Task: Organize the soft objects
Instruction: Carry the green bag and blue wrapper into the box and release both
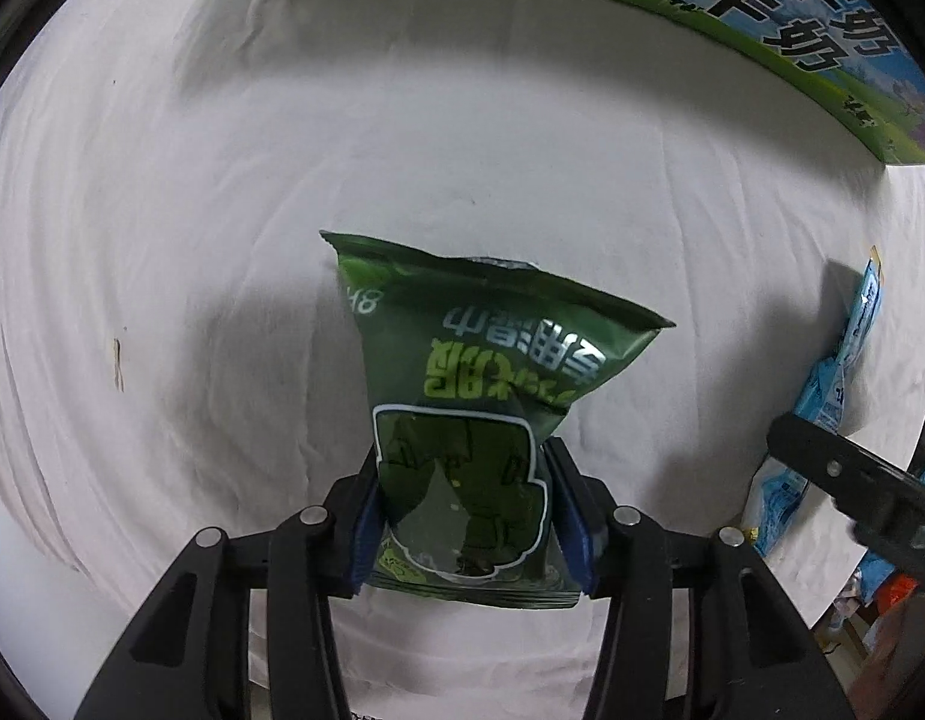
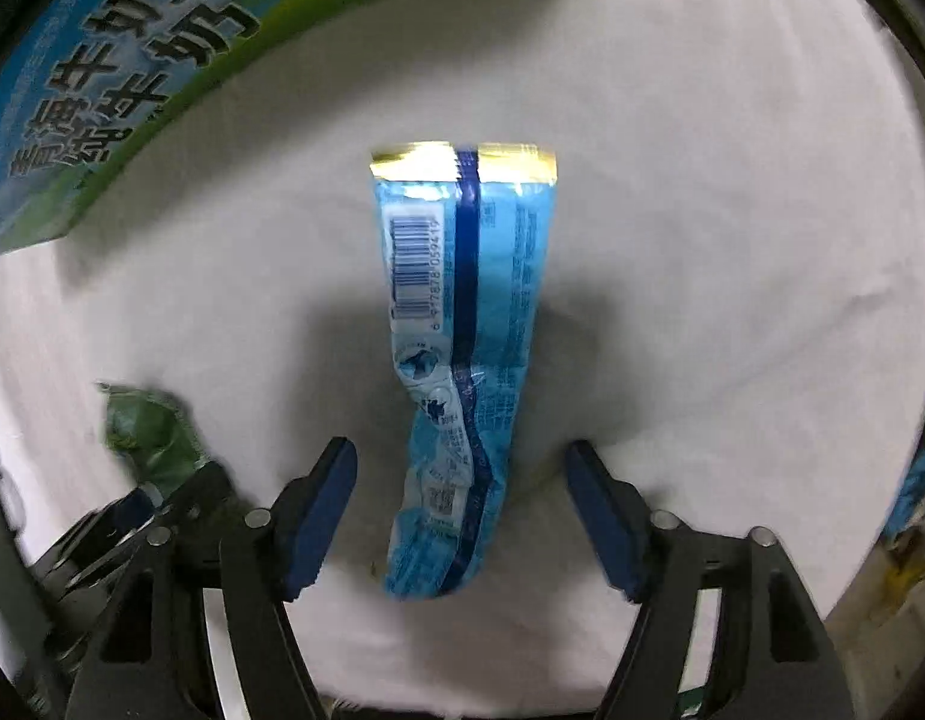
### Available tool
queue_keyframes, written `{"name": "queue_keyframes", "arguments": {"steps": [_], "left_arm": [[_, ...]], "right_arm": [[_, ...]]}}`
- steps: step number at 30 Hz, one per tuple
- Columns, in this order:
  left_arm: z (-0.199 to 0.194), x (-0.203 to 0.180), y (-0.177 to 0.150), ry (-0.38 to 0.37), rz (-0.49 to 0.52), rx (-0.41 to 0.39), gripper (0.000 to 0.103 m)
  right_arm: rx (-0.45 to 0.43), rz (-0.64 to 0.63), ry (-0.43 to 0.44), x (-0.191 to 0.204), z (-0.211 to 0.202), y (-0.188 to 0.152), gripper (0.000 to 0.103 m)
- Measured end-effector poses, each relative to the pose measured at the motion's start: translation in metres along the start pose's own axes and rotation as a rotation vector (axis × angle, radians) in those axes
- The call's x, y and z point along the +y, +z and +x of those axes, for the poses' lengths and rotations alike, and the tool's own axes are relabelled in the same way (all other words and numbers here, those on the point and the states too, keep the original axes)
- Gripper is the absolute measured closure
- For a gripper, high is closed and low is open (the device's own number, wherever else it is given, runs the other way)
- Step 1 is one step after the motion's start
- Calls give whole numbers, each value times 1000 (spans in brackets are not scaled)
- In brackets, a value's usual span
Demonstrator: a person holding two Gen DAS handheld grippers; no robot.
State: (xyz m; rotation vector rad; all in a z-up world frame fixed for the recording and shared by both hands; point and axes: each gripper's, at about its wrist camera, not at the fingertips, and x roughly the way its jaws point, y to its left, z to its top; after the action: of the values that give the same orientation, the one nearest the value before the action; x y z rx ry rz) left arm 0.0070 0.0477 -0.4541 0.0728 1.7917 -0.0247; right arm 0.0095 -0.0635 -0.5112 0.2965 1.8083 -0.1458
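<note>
While clamped, green bag [image 1: 480, 414] lengthwise from left tongs [image 1: 471, 516].

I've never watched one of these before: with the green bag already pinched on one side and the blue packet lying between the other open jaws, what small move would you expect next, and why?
Probably the right gripper closes on the blue packet. Its jaws stand open on either side of the packet, which lies on the white cloth, while the left gripper already clamps the green snack bag.
</note>
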Motion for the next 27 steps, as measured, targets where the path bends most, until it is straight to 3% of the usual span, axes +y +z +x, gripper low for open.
{"name": "queue_keyframes", "arguments": {"steps": [2,6,7,15,22,24,27], "left_arm": [[11,17,20,-5,-1,-5,59],[7,10,9,-6,-11,-34,64],[5,10,7,-14,-10,-39,65],[-29,19,-11,-57,-9,-92,65],[-84,15,-18,-90,15,-182,65],[-97,13,-19,-102,21,-204,65],[-121,14,-20,-127,34,-234,65]], "right_arm": [[-48,-62,-73,19,-2,-10,68],[-43,-98,-67,20,-3,-17,80],[-41,-96,-52,1,-16,-9,84],[-88,-104,68,-21,-58,-23,86],[-130,-147,155,-45,-110,-24,88],[-147,-151,181,-61,-121,-45,88],[-177,-153,220,-91,-155,-27,88]]}}
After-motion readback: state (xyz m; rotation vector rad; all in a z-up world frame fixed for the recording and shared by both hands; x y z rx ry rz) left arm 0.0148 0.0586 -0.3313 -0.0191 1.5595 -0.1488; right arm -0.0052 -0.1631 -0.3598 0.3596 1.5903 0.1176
